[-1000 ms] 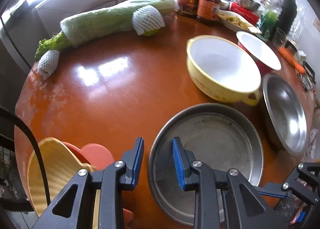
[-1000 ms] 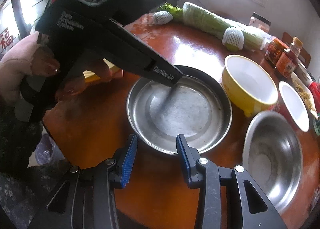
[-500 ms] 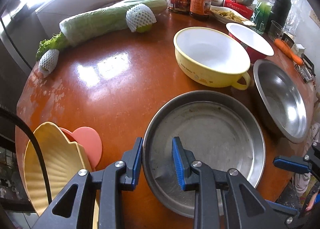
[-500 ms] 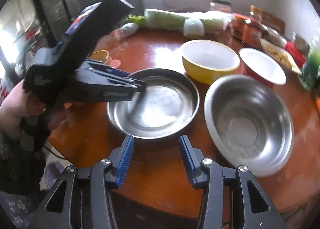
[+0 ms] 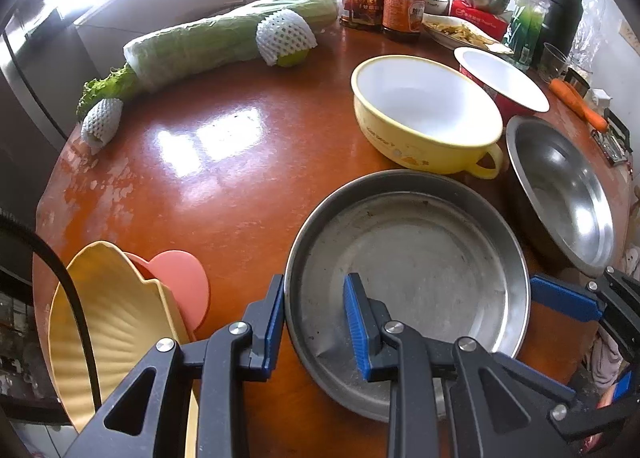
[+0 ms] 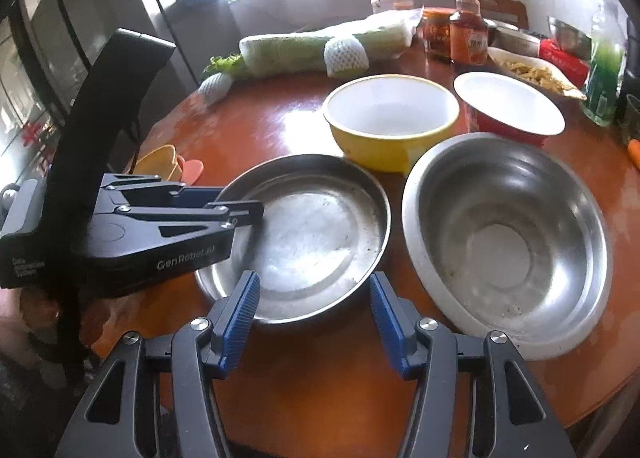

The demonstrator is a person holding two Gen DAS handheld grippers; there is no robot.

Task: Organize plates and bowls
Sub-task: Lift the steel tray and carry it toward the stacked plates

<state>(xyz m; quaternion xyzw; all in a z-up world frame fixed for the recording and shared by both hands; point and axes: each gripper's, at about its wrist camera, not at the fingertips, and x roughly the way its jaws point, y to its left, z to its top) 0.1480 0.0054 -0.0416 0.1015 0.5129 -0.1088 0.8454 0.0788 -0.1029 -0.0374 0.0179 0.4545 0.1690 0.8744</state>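
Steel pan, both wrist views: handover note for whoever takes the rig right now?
Left gripper: shut on the steel pan, near-left rim, one jaw inside and one outside.
Right gripper: open, jaws have just been opening; the pads press on nothing, the pan's near rim lies just ahead.
On the table: deep steel bowl right of the pan, yellow bowl and red bowl behind, each standing alone. Shell dish overlaps the pink heart dish at the left edge.
Done: no bowls nested.
Left: probably stack the bowls and pan.
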